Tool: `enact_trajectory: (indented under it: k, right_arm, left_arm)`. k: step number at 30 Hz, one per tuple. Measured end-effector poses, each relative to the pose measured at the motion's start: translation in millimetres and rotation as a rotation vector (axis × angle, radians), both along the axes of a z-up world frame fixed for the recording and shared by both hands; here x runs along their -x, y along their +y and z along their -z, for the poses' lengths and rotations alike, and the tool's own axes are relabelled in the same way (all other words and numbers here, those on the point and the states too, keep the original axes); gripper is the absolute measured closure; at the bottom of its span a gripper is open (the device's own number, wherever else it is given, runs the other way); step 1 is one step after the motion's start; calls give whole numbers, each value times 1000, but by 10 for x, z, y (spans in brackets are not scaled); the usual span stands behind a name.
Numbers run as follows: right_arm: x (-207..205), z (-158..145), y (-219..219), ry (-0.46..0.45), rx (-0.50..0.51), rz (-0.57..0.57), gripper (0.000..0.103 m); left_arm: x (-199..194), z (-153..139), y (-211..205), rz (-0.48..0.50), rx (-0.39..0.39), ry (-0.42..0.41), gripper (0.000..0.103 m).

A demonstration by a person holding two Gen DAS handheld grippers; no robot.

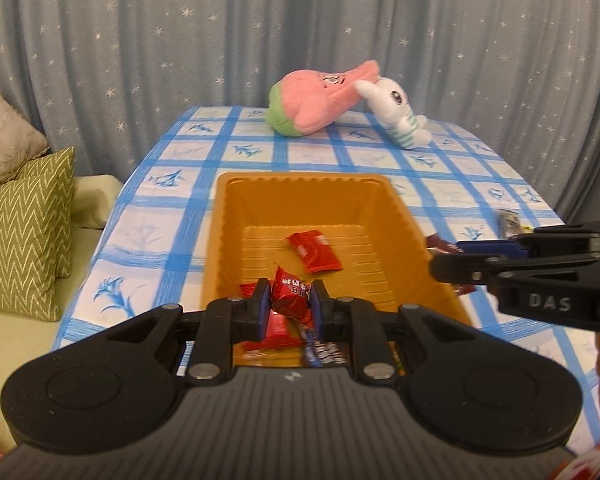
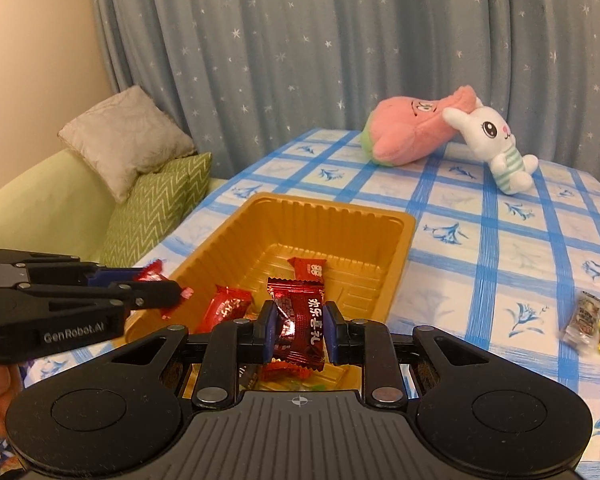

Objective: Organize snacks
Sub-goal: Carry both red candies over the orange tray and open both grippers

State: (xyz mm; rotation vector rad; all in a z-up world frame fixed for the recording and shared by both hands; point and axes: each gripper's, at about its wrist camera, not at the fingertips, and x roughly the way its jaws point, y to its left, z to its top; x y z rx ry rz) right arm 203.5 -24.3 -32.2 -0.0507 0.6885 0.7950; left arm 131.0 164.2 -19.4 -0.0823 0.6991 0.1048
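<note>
The left gripper [image 1: 290, 306] pinches a crumpled red candy [image 1: 290, 298] over the near end of the orange tray [image 2: 396, 256] on the bench [image 2: 500, 240]. The right gripper [image 2: 299, 330] pinches a dark red wrapper [image 2: 302, 320] printed "欢乐喜礼". Its side reads "DAS"; the left's, "GenRobot.AI".

Backdrop: grey-blue pleated curtain printed with small white stars [image 2: 300, 60], full width behind table. Bare cream wall [image 2: 40, 60] at left. Pale green sofa [image 2: 40, 192] along table's left side, carrying a beige textured square cushion [image 2: 126, 140] leaning on a green cushion with white zigzag pattern [image 2: 156, 208]. Lighting warm, indoor.
</note>
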Motion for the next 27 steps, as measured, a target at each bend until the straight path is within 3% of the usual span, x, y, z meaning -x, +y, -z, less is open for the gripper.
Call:
enact_trajectory:
  k: [13, 16, 27]
  right_arm:
    - [-48, 53, 116, 14, 10, -7, 78]
    - [-48, 58, 133, 16, 7, -7, 78]
    - [-37, 66, 149, 20, 8, -17, 78]
  left_arm:
    - [-121, 148, 34, 24, -2, 42, 84]
    - [-119, 177, 35, 18, -9, 47, 74]
    - [-59, 163, 55, 7, -6, 46, 74]
